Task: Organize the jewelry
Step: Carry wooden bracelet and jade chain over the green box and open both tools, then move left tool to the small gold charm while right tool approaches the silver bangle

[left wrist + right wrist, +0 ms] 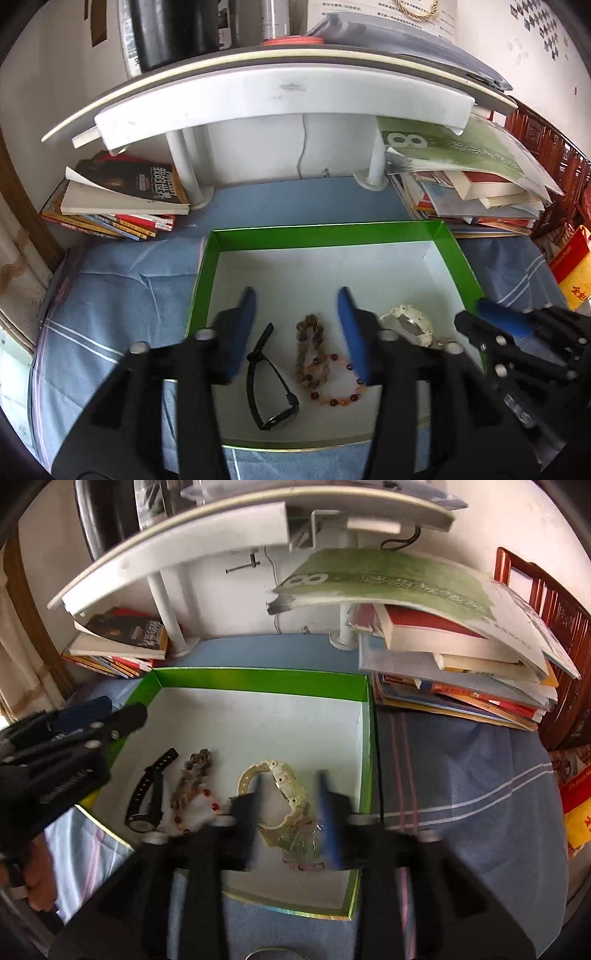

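A green-walled box (456, 258) (258, 679) with a white floor lies on the blue cloth. In it lie a black watch (271, 373) (147, 797), a brown bead bracelet (310, 339) (192, 775), a red bead bracelet (338, 384) (207, 805), a cream carved bracelet (408, 321) (288, 786) and a clear bead bracelet (301, 845). My left gripper (297, 299) is open above the watch and brown beads, holding nothing. My right gripper (290, 779) is open above the cream bracelet, holding nothing; it also shows at the box's right wall (517, 325).
A white shelf stand (280, 96) rises behind the box. Book stacks sit at the back left (122, 199) and back right (476, 192) (461, 664). A red wooden chair (554, 627) and a red-yellow bag (572, 266) are at the right.
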The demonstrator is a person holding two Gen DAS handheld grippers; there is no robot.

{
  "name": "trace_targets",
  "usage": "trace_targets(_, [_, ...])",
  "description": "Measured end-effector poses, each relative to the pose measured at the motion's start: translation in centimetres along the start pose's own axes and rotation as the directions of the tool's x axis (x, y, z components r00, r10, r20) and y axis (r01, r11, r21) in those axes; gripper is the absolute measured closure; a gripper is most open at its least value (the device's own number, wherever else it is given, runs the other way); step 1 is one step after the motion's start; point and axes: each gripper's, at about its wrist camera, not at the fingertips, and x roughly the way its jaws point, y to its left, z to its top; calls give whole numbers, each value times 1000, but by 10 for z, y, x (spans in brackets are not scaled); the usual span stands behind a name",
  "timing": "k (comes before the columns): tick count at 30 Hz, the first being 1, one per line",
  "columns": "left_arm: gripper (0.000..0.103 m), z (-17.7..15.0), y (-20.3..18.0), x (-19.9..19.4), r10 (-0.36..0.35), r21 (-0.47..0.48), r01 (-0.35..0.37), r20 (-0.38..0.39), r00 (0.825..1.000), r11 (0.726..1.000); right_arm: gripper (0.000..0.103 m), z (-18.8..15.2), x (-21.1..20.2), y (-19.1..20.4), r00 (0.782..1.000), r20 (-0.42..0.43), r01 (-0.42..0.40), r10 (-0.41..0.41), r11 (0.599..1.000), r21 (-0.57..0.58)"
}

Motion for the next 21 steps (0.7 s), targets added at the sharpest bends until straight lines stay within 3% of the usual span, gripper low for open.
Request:
trace_targets(4, [54,-23,4,-27,36,27,-36,21,999,999,63,-19,-38,0,998,50,26,-24,999,-37])
trace_targets(8, [44,-62,13,-59,72,44,-73,30,997,996,63,-55,-62,-6,1000,23,-2,3,999,-35])
trace_targets(11, [41,-102,22,-70,70,28,-69,-20,997,997,55,-89,-54,-8,999,-50,7,-9,999,-34])
trace_targets(15, [37,-159,31,-76,67,-41,-72,-131,989,997,54,-125,-29,-9,987,-162,2,-3,1000,-10])
trace_targets(18, [37,-190,29,-81,50,-62,-62,-180,982,996,54,-140,-22,-9,982,-191,3,-3,1000,3])
trace_targets(21, [37,-209,25,-89,37,-61,-50,-191,981,997,54,-147,-22,-2,982,-179,51,-56,998,-35])
